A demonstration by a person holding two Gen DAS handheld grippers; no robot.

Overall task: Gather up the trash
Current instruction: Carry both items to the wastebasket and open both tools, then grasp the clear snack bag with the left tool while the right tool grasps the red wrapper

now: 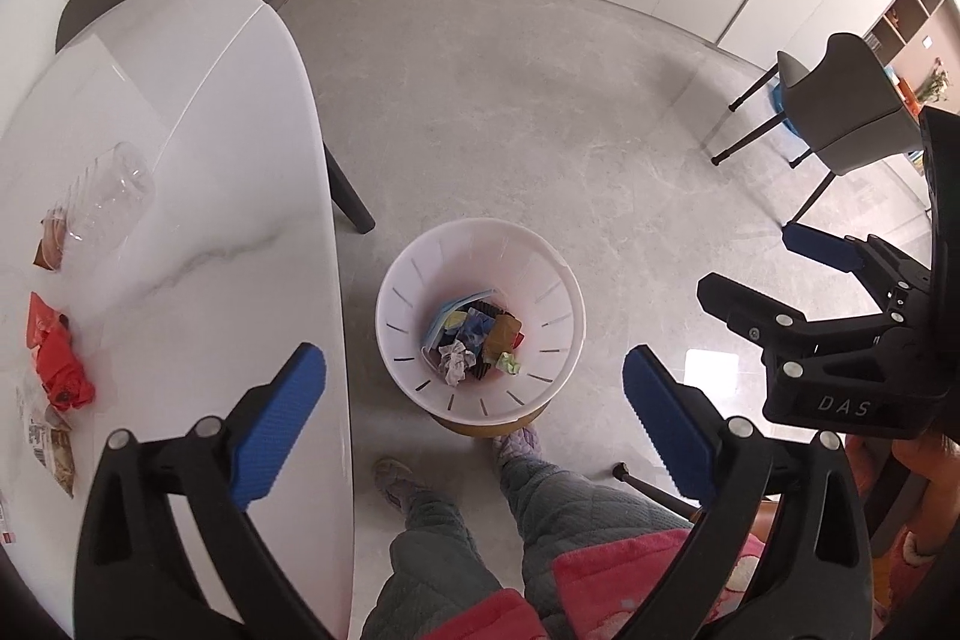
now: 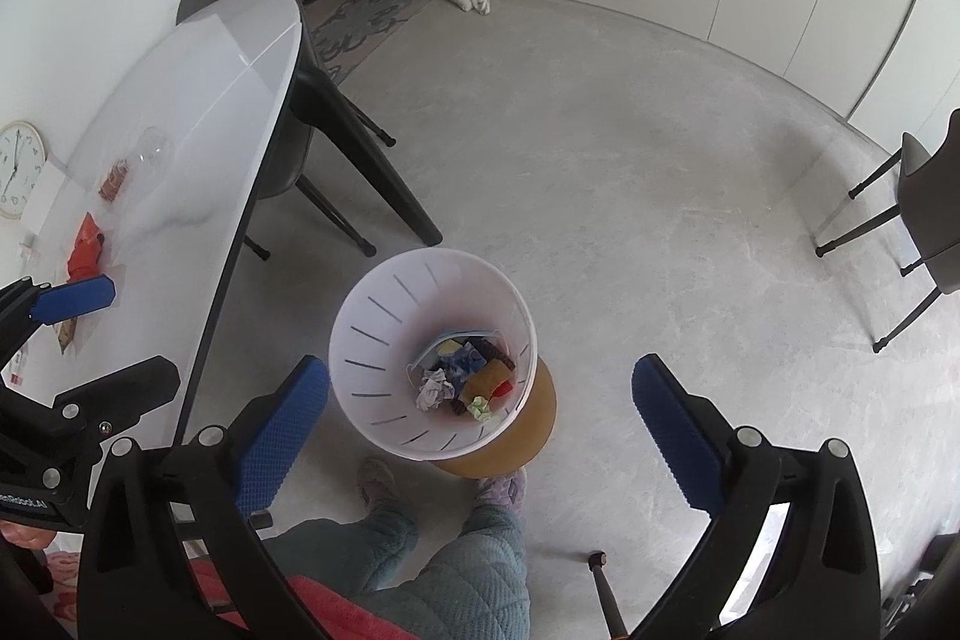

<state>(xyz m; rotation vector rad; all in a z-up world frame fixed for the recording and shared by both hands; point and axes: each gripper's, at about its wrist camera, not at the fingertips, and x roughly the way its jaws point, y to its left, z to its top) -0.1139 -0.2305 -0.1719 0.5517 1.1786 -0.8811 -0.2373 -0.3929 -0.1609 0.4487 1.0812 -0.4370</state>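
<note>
Both the left gripper [image 1: 474, 424] and the right gripper [image 2: 480, 436] hang above the bin [image 1: 480, 235] with fingers wide apart and empty. The red wrapper [image 1: 57, 358] lies on the table [image 1: 240, 160]; better to approach it low and pinch its raised fold.

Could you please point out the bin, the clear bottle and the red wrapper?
bin [image 1: 558, 280]: left wrist view, inner wall.
clear bottle [image 1: 111, 196]: left wrist view, mid-body.
red wrapper [image 1: 57, 358]: left wrist view, centre.
</note>
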